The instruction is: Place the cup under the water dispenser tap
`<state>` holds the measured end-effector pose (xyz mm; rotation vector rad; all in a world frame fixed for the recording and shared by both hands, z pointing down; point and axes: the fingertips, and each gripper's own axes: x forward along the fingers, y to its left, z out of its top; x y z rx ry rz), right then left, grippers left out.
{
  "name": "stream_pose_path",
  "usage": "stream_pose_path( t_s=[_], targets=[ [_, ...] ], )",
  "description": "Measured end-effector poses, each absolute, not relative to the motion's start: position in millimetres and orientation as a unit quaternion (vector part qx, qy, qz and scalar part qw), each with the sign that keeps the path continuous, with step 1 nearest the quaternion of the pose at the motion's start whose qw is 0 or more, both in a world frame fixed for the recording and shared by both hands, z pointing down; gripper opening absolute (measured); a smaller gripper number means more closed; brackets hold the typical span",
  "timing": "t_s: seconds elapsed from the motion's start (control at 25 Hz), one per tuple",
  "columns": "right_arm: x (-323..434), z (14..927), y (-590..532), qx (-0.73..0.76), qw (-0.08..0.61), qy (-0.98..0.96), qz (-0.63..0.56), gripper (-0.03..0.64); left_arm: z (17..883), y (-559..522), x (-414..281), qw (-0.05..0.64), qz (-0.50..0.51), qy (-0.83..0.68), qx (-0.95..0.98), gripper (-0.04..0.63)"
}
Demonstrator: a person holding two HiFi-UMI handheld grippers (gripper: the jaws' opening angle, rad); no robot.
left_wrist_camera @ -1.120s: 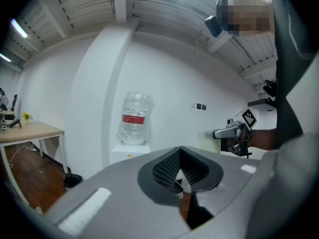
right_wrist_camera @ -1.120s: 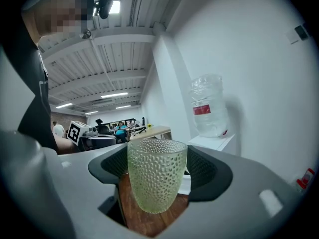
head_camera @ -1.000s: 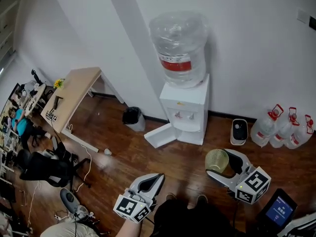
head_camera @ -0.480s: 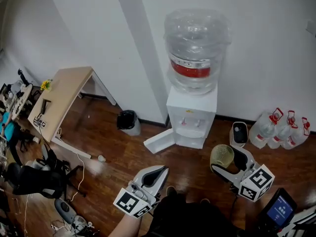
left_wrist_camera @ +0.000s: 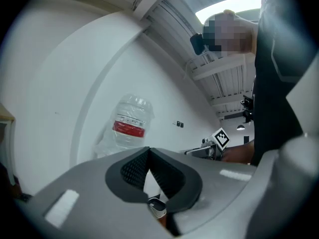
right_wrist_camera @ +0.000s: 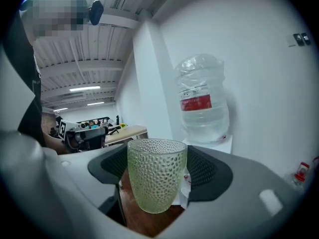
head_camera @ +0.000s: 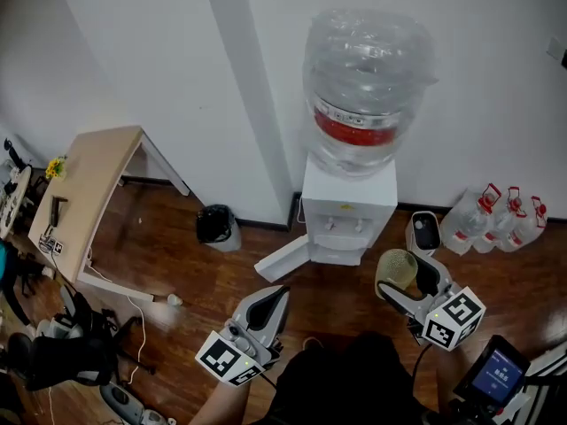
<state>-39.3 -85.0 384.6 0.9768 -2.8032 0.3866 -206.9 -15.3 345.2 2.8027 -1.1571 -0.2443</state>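
A white water dispenser [head_camera: 348, 211] with a big clear bottle [head_camera: 368, 87] on top stands against the wall; its taps [head_camera: 345, 226] sit in the front recess. A pale green dimpled glass cup [head_camera: 394, 269] stands upright between the jaws of my right gripper [head_camera: 405, 278], on the floor side of the dispenser's right corner. In the right gripper view the cup [right_wrist_camera: 156, 180] fills the gap of that gripper [right_wrist_camera: 158, 169], both pads pressed on it, the bottle [right_wrist_camera: 202, 101] behind it. My left gripper [head_camera: 273, 297] is shut with nothing in it, lower left of the dispenser; the left gripper view shows its tips [left_wrist_camera: 148, 156] meeting.
The dispenser's lower door [head_camera: 283, 257] hangs open to the left. A black bin [head_camera: 215, 226] stands by the wall, a wooden desk [head_camera: 80, 193] further left. A small white appliance [head_camera: 425, 231] and several water jugs [head_camera: 496, 224] sit right of the dispenser.
Both grippers have moved toward the dispenser, which is now larger and more central. The left gripper's jaws have closed. The cup stays held in the right gripper.
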Motion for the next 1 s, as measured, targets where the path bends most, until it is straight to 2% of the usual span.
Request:
stream_pose_path(
  t_s=[0.2, 0.52, 1.0],
  targets=[
    [-36.8, 436.1, -122.0, 0.349, 0.102, -0.923, 0.123, 0.367, 363.1, -40.8, -209.4, 0.077, -0.08, -0.373, 0.921, 0.006],
    [-31.8, 541.0, -179.2, 0.353, 0.143, -0.915, 0.135, 0.365, 398.2, -106.7, -200.5, 0.118, -0.01, -0.388, 0.914, 0.006],
    [-19.5, 706.8, -232.8, 0.372, 0.26, -0.877, 0.156, 0.364, 450.5, -162.7, -182.7, 0.158, 0.043, -0.393, 0.905, 0.006]
  ],
)
